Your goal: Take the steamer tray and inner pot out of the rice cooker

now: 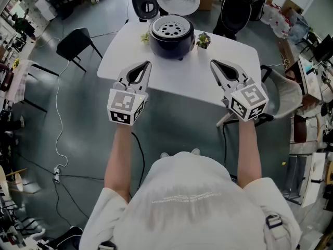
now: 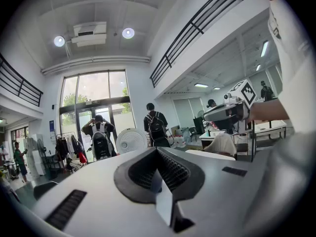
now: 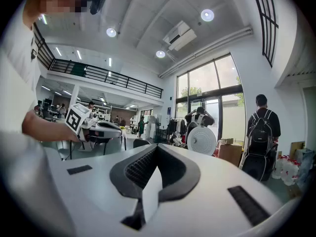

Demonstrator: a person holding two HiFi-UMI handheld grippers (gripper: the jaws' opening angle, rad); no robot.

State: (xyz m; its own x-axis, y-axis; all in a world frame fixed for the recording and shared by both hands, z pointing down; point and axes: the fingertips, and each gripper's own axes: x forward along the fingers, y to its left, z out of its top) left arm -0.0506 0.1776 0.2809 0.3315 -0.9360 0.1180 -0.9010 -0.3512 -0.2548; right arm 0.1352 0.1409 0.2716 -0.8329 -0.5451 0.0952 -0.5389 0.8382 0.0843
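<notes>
inner pot — hidden under steamer tray (image 1: 171, 28) | green bits (image 1: 203, 40) by rice cooker (image 1: 171, 46) — too small

Table (image 1: 229, 61), white: 1. Rice cooker (image 1: 171, 45), lid open: 1. Steamer tray (image 1: 171, 28), perforated, in the cooker: 1. Small potted plants: 2, left plant (image 1: 145, 36) and right plant (image 1: 203, 40), flanking the cooker. Grippers: 2, left gripper (image 1: 149, 63) and right gripper (image 1: 212, 62). Chairs: 2, black chair (image 1: 78, 43) and grey chair (image 1: 283, 95). Backpack wearers at the glass doors: 2, first person (image 2: 101, 137) and second person (image 2: 156, 126).
</notes>
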